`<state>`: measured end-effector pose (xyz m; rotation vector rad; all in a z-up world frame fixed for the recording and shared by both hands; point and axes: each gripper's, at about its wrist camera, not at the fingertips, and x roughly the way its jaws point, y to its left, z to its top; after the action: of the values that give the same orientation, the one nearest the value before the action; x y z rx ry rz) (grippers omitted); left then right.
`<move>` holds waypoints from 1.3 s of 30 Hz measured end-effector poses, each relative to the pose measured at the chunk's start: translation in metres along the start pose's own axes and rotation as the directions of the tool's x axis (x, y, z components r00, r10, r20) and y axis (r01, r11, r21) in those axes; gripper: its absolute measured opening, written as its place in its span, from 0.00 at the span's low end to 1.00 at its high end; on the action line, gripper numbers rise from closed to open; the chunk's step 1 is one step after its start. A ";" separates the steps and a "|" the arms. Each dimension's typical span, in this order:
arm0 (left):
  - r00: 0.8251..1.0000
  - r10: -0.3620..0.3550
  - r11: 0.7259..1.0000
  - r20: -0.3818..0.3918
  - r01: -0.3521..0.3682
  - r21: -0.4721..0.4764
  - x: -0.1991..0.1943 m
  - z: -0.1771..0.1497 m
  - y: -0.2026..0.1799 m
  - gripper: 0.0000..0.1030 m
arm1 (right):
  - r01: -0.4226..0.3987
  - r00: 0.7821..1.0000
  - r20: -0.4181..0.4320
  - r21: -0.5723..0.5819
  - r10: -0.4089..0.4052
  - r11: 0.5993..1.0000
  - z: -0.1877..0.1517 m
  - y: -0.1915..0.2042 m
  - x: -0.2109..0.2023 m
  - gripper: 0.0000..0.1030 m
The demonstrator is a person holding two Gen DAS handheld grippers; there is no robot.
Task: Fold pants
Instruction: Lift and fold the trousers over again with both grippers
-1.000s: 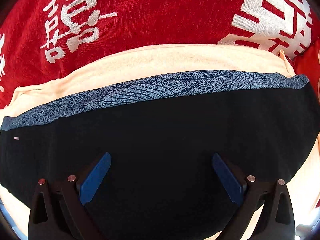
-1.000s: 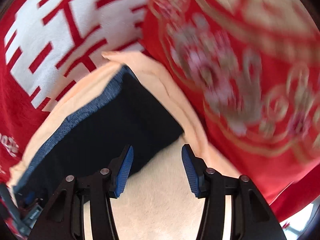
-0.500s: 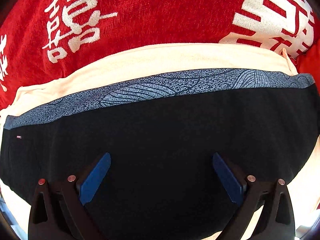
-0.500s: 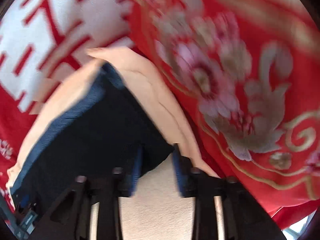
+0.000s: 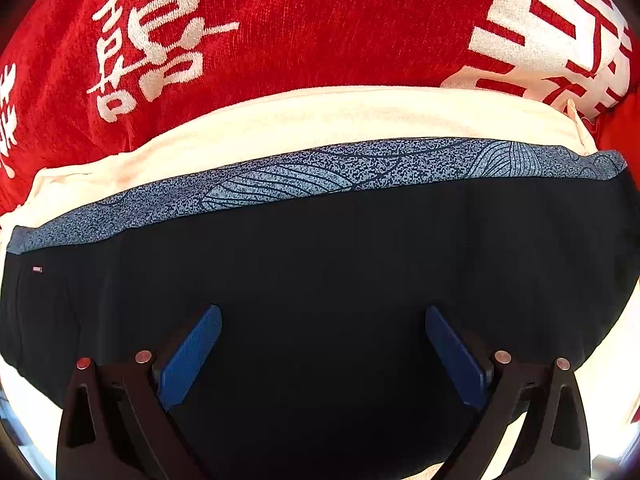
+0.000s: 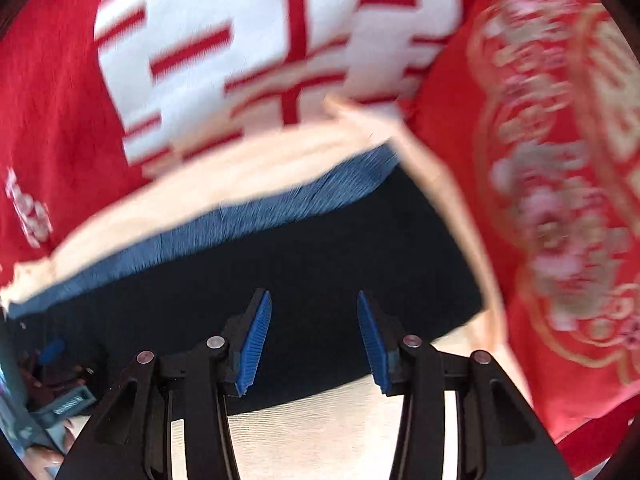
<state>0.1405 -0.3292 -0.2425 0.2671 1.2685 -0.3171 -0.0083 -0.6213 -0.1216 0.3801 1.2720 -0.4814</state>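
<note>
Both hand-held grippers (left [image 5: 322, 332], right [image 6: 314, 320]) gape over black pants [image 5: 320, 272]

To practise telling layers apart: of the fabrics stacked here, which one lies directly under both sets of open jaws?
The black pants with the speckled blue waistband; the cream cloth only borders them, and the red blanket lies underneath everything.

Nothing is standing on the black pants [image 5: 320, 280], leaving open room above them. The red blanket [image 5: 280, 20] is lying flat beyond, blocking nothing.
</note>
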 end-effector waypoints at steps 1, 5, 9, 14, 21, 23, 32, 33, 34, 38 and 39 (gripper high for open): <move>1.000 -0.001 1.000 0.000 0.001 0.001 0.001 0.001 0.001 0.99 | 0.005 1.000 -0.020 -0.007 -0.005 1.000 -0.004 0.000 0.006 0.46; 1.000 -0.006 1.000 0.003 0.006 0.004 0.002 0.002 0.002 0.99 | 0.088 0.996 -0.020 0.004 -0.088 0.996 -0.009 -0.021 0.017 0.46; 1.000 -0.004 1.000 -0.002 0.004 0.009 0.002 0.003 0.002 0.99 | 0.133 0.991 -0.036 0.085 -0.130 0.988 -0.004 -0.046 0.006 0.47; 1.000 0.004 1.000 -0.009 -0.003 0.014 0.002 0.004 -0.001 0.99 | 0.039 0.997 -0.073 0.122 -0.030 0.992 -0.028 -0.042 -0.014 0.49; 1.000 0.007 0.999 -0.016 -0.007 0.032 0.001 0.006 -0.004 0.99 | 0.002 0.988 -0.157 0.018 0.001 1.000 -0.078 0.008 -0.001 0.52; 1.000 0.009 0.999 -0.017 -0.009 0.035 0.001 0.006 -0.003 0.99 | 0.000 0.983 -0.184 -0.037 -0.007 0.999 -0.098 0.020 0.000 0.53; 0.999 0.022 0.999 -0.038 -0.021 0.043 -0.003 0.009 -0.005 0.99 | -0.062 0.974 -0.218 -0.006 0.059 0.998 -0.131 0.017 -0.008 0.58; 0.999 0.031 0.998 -0.041 -0.029 0.050 -0.005 0.010 -0.007 0.99 | -0.073 0.973 -0.220 0.000 0.071 0.997 -0.131 0.015 -0.008 0.58; 0.998 0.037 0.998 -0.042 -0.035 0.060 -0.007 0.011 -0.009 0.99 | -0.096 0.970 -0.222 0.020 0.098 0.995 -0.131 0.011 -0.009 0.58; 0.998 0.032 0.990 -0.045 -0.026 0.135 -0.019 0.010 -0.025 0.99 | -0.181 0.954 -0.215 0.133 0.207 0.974 -0.133 -0.012 -0.012 0.58; 0.999 0.025 0.989 -0.047 -0.018 0.144 -0.022 0.010 -0.029 0.99 | -0.199 0.951 -0.210 0.154 0.229 0.968 -0.134 -0.016 -0.012 0.58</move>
<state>0.1324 -0.3579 -0.2196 0.4128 1.2917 -0.3858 -0.1283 -0.5634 -0.1444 0.6930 1.4037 -0.3436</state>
